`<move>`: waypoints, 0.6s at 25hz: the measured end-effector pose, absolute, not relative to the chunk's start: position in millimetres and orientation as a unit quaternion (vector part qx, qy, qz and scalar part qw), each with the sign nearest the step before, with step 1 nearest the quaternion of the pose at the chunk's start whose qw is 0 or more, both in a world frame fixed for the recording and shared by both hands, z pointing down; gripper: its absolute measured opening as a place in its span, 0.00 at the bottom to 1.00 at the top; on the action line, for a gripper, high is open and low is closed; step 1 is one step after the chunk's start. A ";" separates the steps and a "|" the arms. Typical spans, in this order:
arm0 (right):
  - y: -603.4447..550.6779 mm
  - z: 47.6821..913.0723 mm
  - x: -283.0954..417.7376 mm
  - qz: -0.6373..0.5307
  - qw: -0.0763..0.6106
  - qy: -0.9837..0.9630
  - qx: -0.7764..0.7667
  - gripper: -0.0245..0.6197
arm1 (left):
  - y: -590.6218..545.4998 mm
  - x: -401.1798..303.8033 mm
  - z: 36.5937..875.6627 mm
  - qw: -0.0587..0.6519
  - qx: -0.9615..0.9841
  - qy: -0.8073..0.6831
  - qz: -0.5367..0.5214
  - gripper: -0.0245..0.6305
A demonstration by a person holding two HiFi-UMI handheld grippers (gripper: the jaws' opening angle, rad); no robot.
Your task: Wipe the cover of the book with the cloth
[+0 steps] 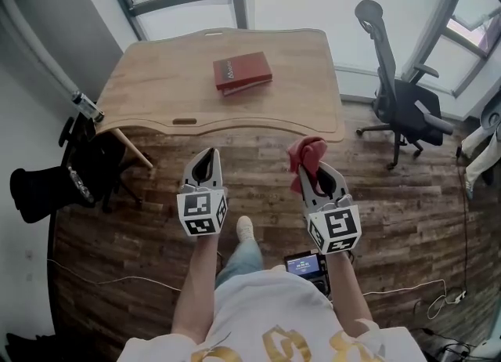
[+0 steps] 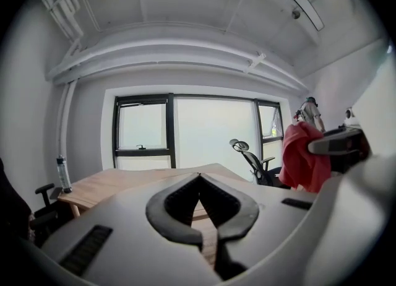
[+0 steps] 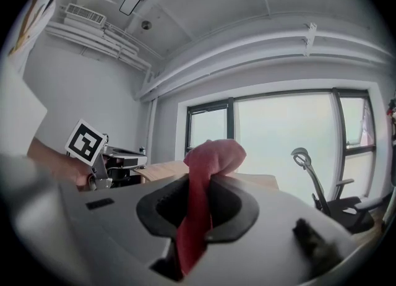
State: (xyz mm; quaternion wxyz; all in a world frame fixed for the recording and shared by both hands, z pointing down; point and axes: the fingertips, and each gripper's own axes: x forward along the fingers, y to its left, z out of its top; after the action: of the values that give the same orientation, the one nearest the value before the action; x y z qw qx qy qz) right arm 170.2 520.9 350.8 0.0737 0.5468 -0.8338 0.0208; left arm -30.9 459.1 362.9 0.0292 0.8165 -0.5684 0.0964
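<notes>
Book [image 1: 242, 73] on the table [image 1: 156, 86], office chair [image 1: 407, 106] to its right, perhaps a bag [image 1: 48, 184] at left

Ahead of you the light wooden desk [image 1: 156, 94] is largely open. Only the red hardcover book [image 1: 242, 72] lies on it, towards the far middle, leaving room to pass on its left, right and near side. The dark plank floor [image 1: 258, 172] up to the desk's near edge is open. A black office chair [image 1: 403, 106] stands close to the desk's right end. Black stand gear [image 1: 78, 172] crowds the near left corner, and a clear bottle [image 2: 60, 173] stands by that edge.
</notes>
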 end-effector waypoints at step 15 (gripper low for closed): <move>349.4 390.7 170.5 0.044 0.110 -0.825 0.553 0.15 | 279.7 -39.0 411.3 0.081 0.810 -0.571 0.110 0.06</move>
State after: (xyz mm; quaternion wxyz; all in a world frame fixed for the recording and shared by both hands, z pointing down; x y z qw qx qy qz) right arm 170.5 349.4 390.7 0.1101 0.5532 -0.8246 0.0441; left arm -39.0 279.7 411.3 0.0810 0.8095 -0.5709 0.1103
